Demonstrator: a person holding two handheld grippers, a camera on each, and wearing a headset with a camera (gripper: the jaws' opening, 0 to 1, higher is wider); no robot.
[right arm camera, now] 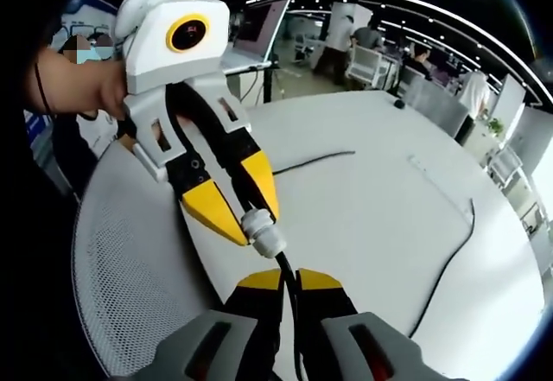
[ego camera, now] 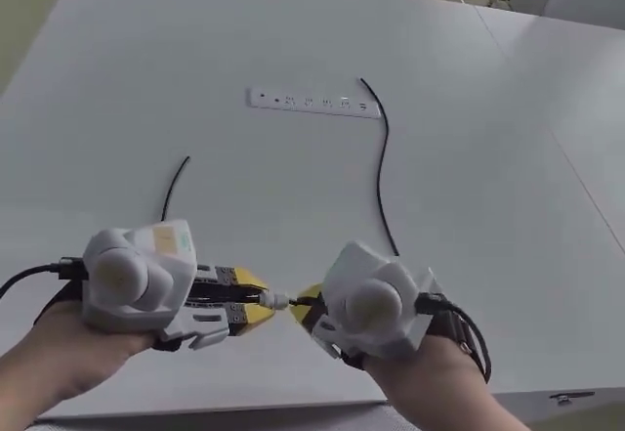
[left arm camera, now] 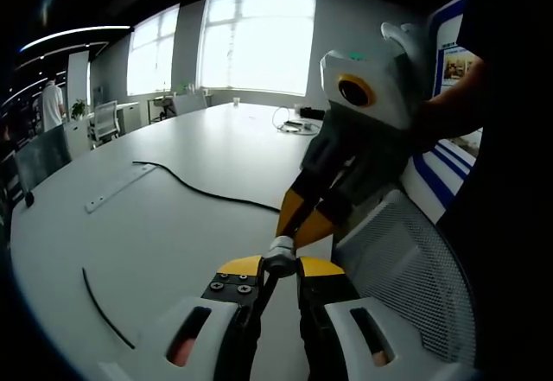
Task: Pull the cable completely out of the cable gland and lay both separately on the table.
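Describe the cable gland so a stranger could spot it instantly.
At the near edge of the white table, the left gripper and right gripper meet tip to tip. The cable gland is the small pale fitting between their yellow tips, unlike the thin black cable leaving it.

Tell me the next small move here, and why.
Probably draw the right gripper straight back, away from the left gripper, with both kept shut. The left gripper clamps the cable gland, and the right gripper pinches the cable, which runs into the gland, so they are not yet separated.
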